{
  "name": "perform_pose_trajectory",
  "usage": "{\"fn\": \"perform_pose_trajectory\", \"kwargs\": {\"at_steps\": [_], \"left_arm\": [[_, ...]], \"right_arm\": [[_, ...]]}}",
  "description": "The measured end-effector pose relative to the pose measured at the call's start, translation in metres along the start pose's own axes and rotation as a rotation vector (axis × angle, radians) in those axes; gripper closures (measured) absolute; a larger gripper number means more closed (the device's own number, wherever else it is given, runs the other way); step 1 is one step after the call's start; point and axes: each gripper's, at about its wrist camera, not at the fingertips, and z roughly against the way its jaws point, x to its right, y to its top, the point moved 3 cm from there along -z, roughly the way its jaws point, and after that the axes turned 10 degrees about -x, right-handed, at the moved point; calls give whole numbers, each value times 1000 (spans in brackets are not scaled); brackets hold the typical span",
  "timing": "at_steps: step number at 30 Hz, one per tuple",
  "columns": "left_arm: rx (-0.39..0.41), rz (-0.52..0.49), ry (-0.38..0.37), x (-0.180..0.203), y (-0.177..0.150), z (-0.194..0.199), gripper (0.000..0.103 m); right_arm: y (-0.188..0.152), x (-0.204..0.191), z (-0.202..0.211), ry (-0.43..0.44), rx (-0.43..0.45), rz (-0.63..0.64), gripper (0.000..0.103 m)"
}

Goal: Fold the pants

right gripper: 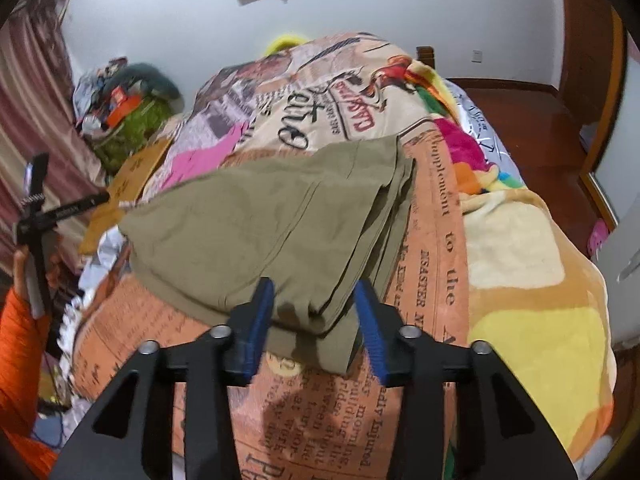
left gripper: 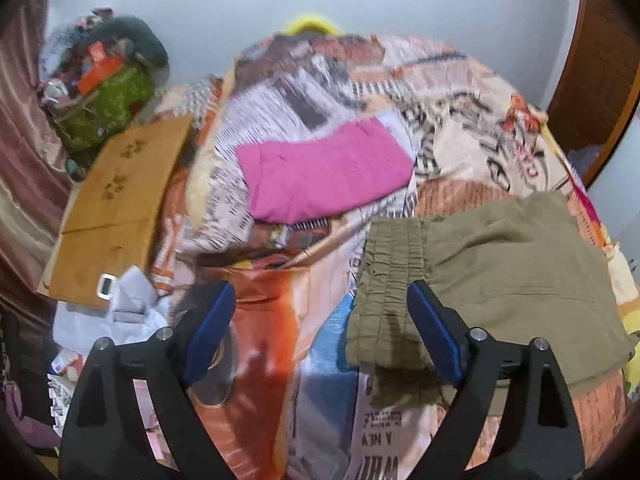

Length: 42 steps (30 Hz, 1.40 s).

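Note:
Olive-green pants [right gripper: 260, 232] lie folded flat on the printed bedspread [right gripper: 436, 240]. My right gripper [right gripper: 316, 320] stands open over their near corner, the cloth lying slack between the blue pads. In the left wrist view the pants [left gripper: 500, 272] are at the right, with the gathered waistband [left gripper: 384, 280] towards the middle. My left gripper [left gripper: 320, 320] is wide open; its right finger [left gripper: 432, 328] rests over the waistband's edge and its left finger [left gripper: 212, 320] hangs over bare bedspread.
A folded pink garment [left gripper: 324, 176] lies further back on the bed. Flat cardboard [left gripper: 120, 208] and a heap of clutter [left gripper: 104, 80] sit at the left, by a curtain. A colourful fleece blanket [right gripper: 540, 360] covers the bed's right side. An orange sleeve [right gripper: 20, 340] shows at the left.

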Motion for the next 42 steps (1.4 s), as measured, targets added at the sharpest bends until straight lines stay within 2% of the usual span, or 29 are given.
{"fn": "perform_pose_trajectory", "kwargs": {"at_steps": [2, 6, 8, 11, 14, 20, 29, 32, 35, 37, 42], "left_arm": [[-56, -15, 2, 3, 2, -21, 15], [-182, -33, -26, 13, -3, -65, 14], [-208, -38, -24, 17, -8, -75, 12], [-188, -34, -18, 17, -16, -76, 10], [-206, -30, -30, 15, -25, -74, 10], [-194, -11, -14, 18, -39, -63, 10], [-159, -4, -33, 32, -60, -33, 10], [-139, -26, -11, 34, -62, -22, 11], [-115, -35, -44, 36, -61, -2, 11], [-85, -45, -81, 42, -59, 15, 11], [-15, -155, -79, 77, -63, 44, 11]], "right_arm": [[1, 0, -7, 5, -23, -17, 51], [-3, -2, -27, 2, -81, -18, 50], [-6, -1, -38, 5, -112, -20, 50], [-10, 3, -53, 0, -153, -15, 50], [-13, 11, -57, 17, -159, -9, 48], [-13, 18, -61, -10, -168, 47, 47], [-4, 45, -66, -143, -158, 48, 47], [-2, 48, -63, -160, -159, 27, 47], [1, 39, -51, -189, -136, 59, 48], [4, 30, -41, -172, -109, 84, 48], [11, -6, -16, -117, -26, 158, 48]]}}
